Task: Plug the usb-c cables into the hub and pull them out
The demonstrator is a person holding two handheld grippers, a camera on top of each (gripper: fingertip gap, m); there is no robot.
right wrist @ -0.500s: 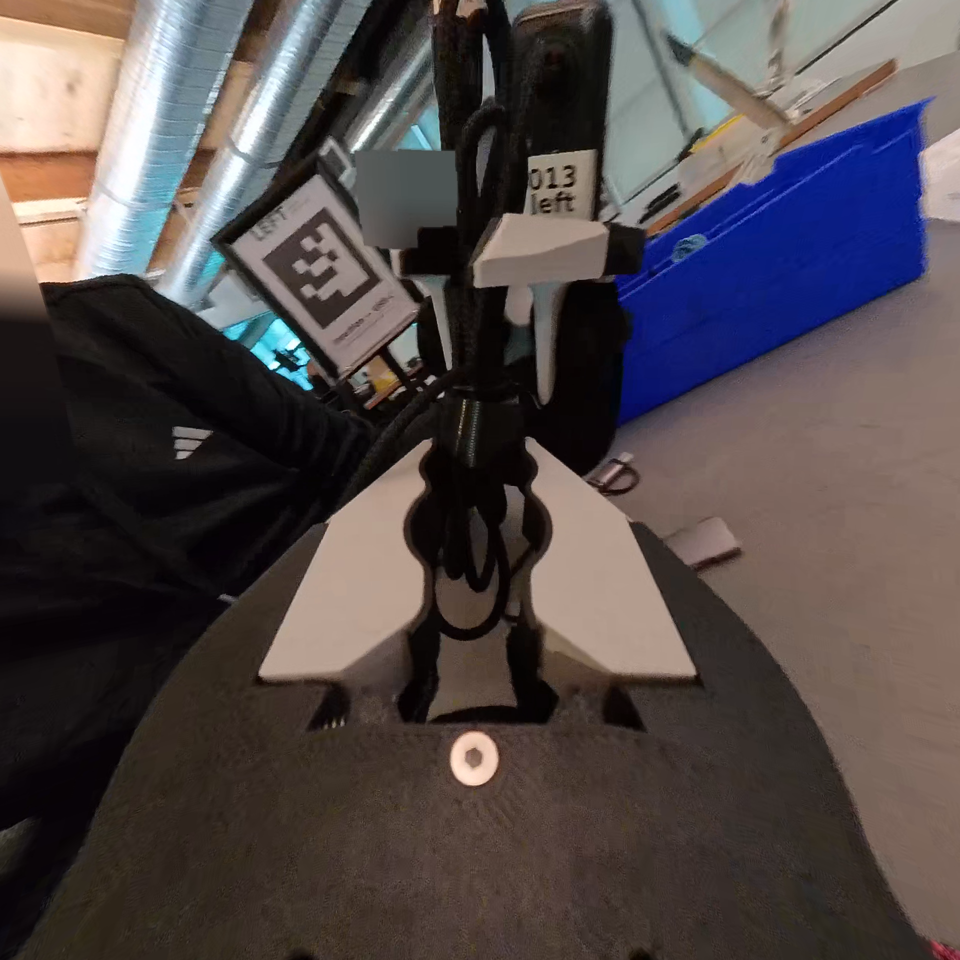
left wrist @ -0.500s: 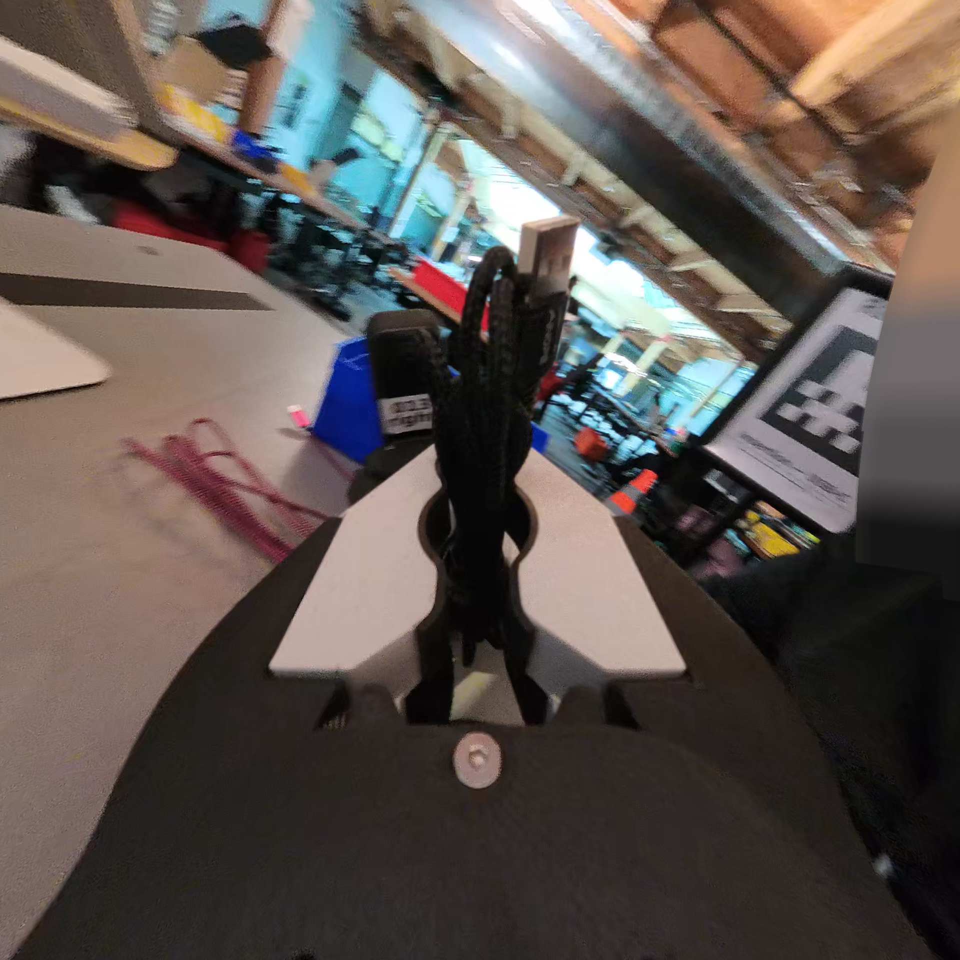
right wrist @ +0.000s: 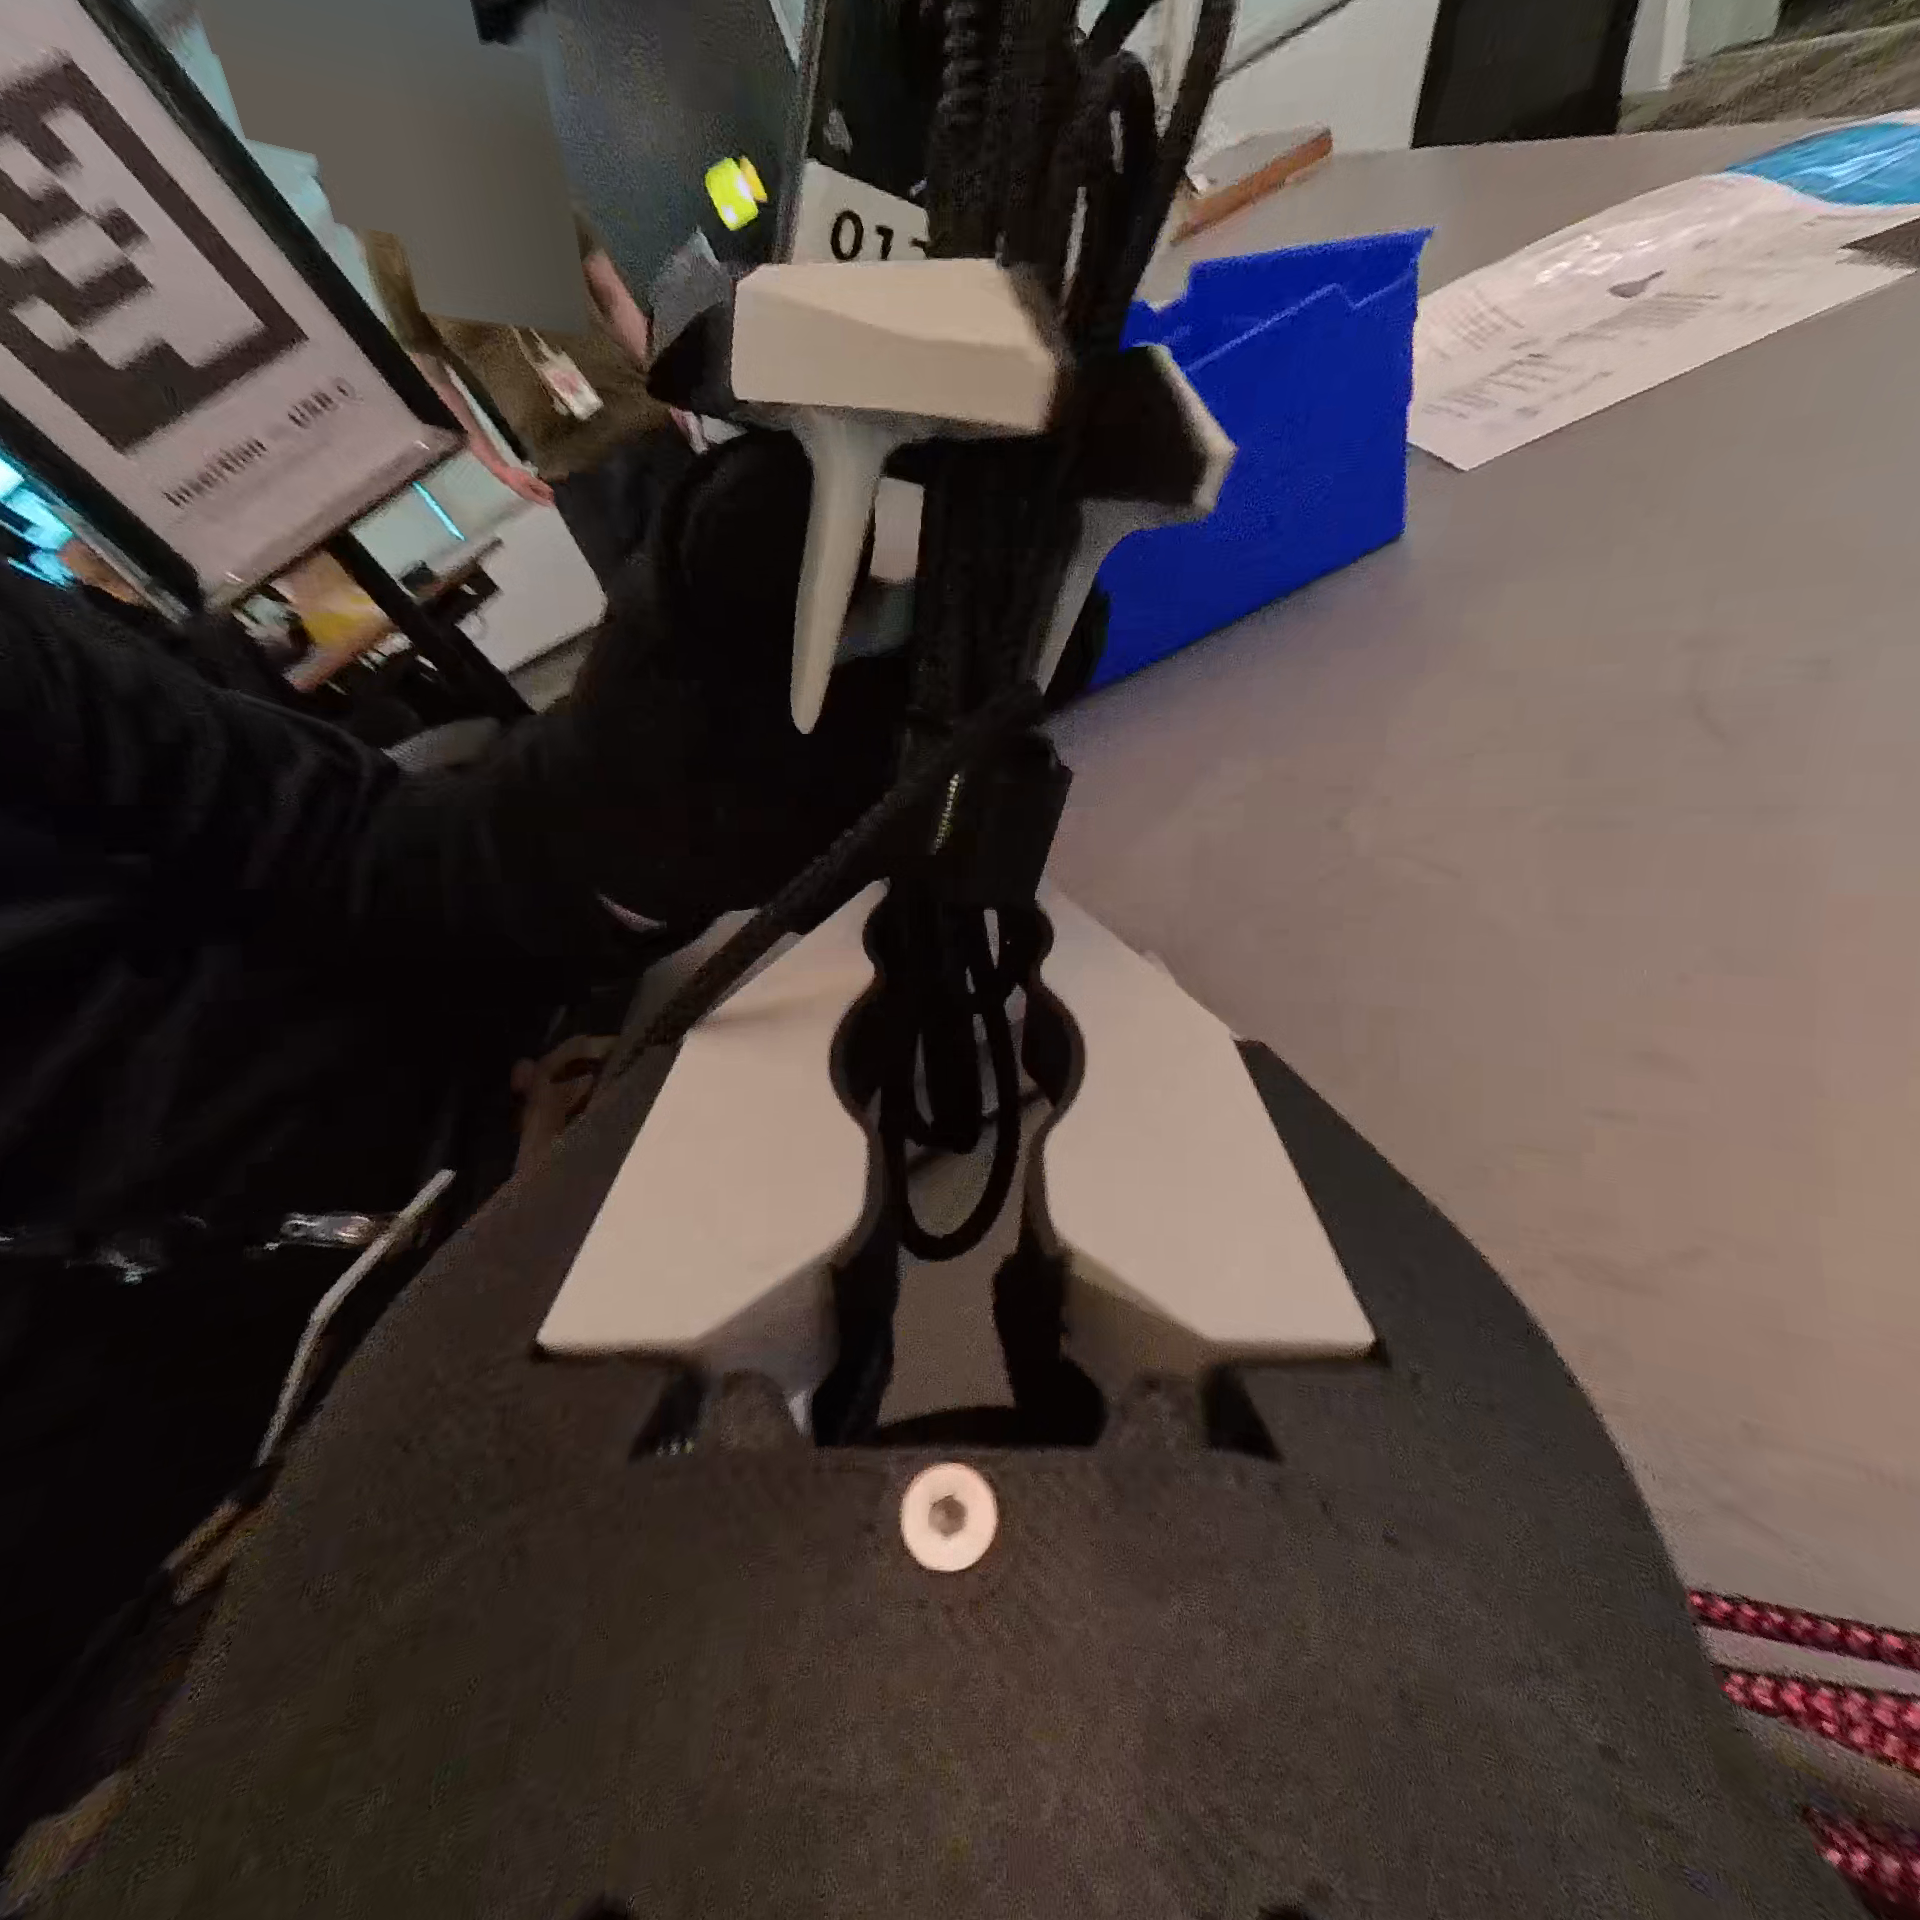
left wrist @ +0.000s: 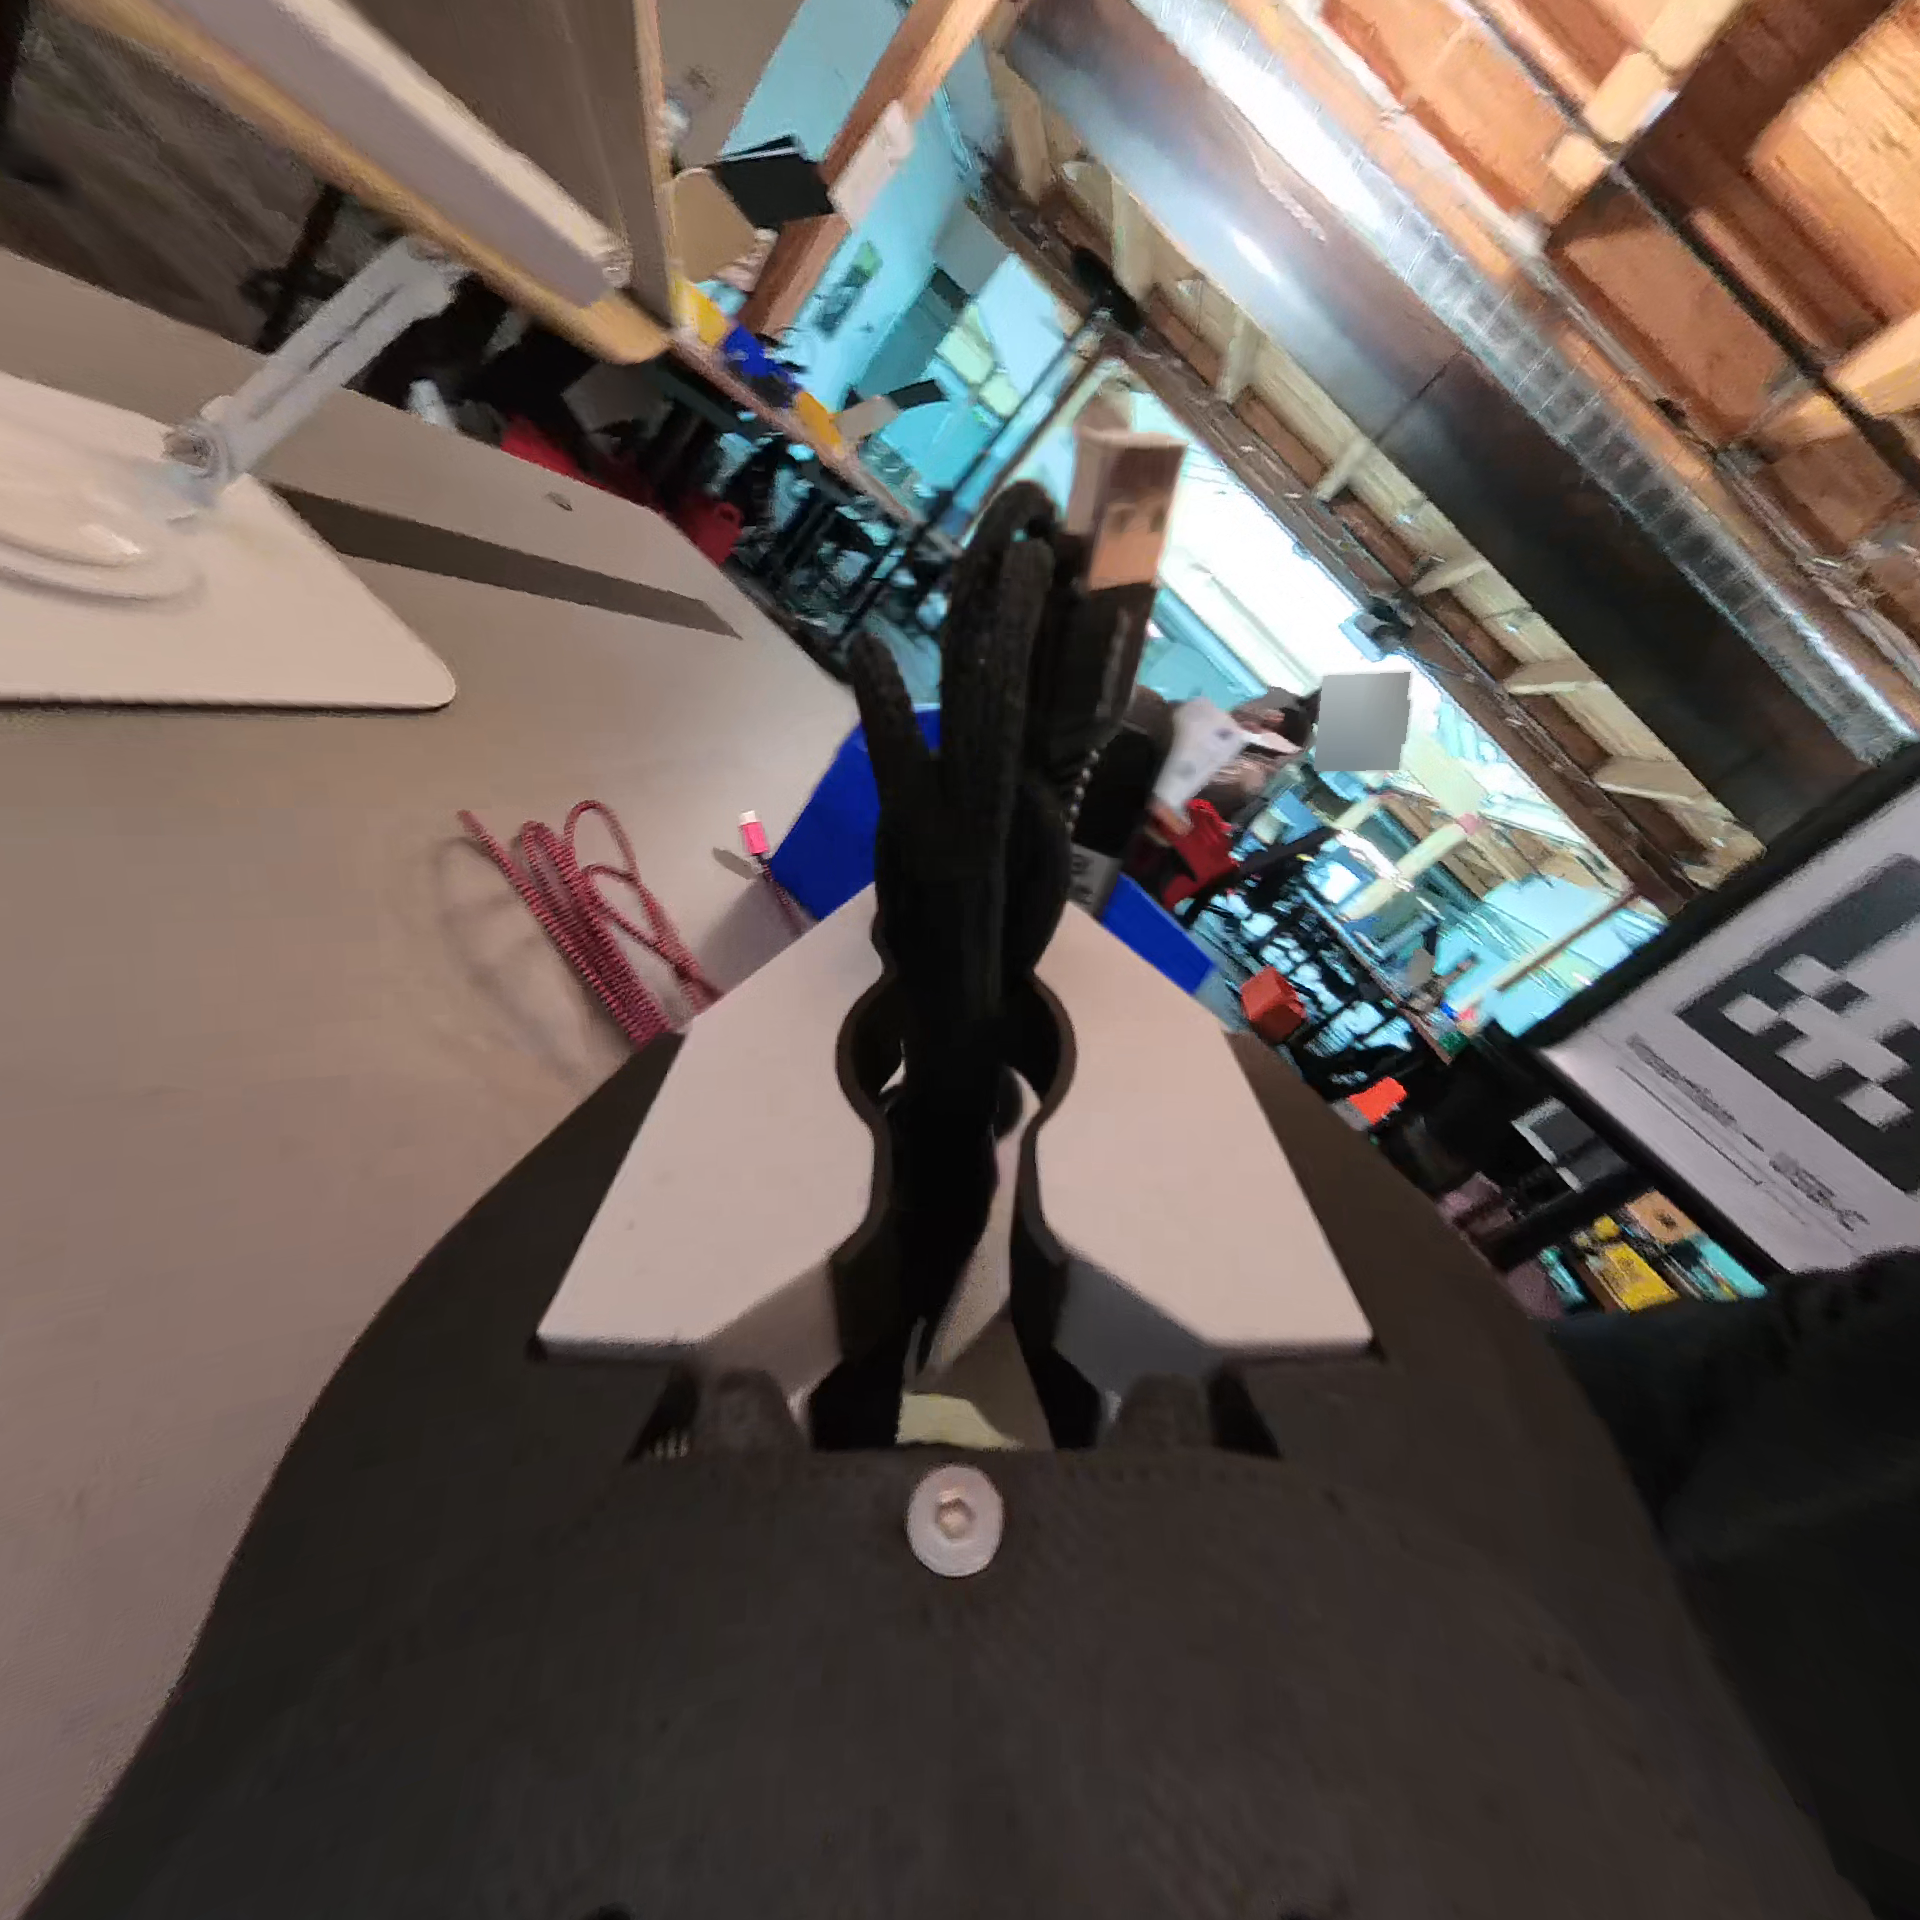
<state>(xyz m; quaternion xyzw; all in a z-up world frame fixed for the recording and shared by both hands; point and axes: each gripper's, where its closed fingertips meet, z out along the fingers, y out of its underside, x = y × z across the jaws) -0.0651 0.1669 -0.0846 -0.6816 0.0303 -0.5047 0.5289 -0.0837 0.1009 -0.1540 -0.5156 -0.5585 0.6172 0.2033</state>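
Both grippers are up off the table here, each clamped on the same bundle of black braided cable. The left gripper point(left wrist: 961, 997) has its jaws closed tight around the black cable bundle point(left wrist: 977, 831), and a silver USB plug point(left wrist: 1127, 509) sticks out at the bundle's top, toward twelve o'clock. Down on the grey table point(left wrist: 260, 987), at about nine o'clock from those fingertips, lies a coiled pink braided cable point(left wrist: 592, 914), well apart from the gripper, with a blue bin point(left wrist: 831, 831) just behind the bundle. In the right wrist view, the right gripper point(right wrist: 951, 987) pinches the bundle's lower loops, jaws closed on them. Straight ahead at twelve o'clock, the left gripper's white fingers grip the same cable higher up. The blue bin sits at one o'clock. No hub visible in either view.
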